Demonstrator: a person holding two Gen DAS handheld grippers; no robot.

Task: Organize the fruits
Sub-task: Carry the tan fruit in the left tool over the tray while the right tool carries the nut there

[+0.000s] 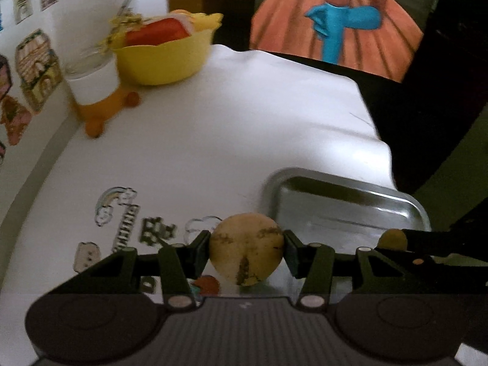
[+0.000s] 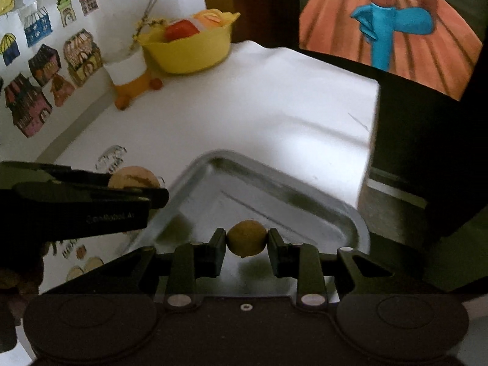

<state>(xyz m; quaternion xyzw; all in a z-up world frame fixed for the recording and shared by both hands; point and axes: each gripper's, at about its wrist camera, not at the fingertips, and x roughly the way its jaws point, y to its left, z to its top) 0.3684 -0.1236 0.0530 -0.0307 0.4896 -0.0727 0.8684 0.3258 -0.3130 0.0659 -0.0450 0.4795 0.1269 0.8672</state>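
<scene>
Left hand-held gripper (image 1: 246, 251): your fingers are clamped on a large pale round fruit (image 1: 246, 249) with brown blotches, one pad pressing each side. It hangs just above the counter (image 1: 228, 122), beside the near left corner of the metal tray (image 1: 350, 204).

Right hand-held gripper (image 2: 247, 239): you have it closed around a small yellow fruit (image 2: 247, 238), squeezed between both pads and held over the tray's near corner, with a soft shadow under it on the metal.

How the two sit: your hand-held grippers are side by side and near each other; the right view shows the left one's black body at its left edge, with the pale fruit just past it.

Tray: shallow, shiny, and bare in the parts you can see.

Farther out: a yellow bowl (image 2: 189, 52) with red and orange items stands at the far side of the counter by the wall, next to a white cup on an orange stand (image 2: 131, 82). Stickers lie on the counter close to you.

Step in hand: by my reading, you are carrying both fruits to the tray, neither set down yet.

Next move: lower the small fruit until it rests on the tray floor before you let go, since a round fruit will likely roll. Then bring the pale one over the rim and clear of the other hand-held gripper.
</scene>
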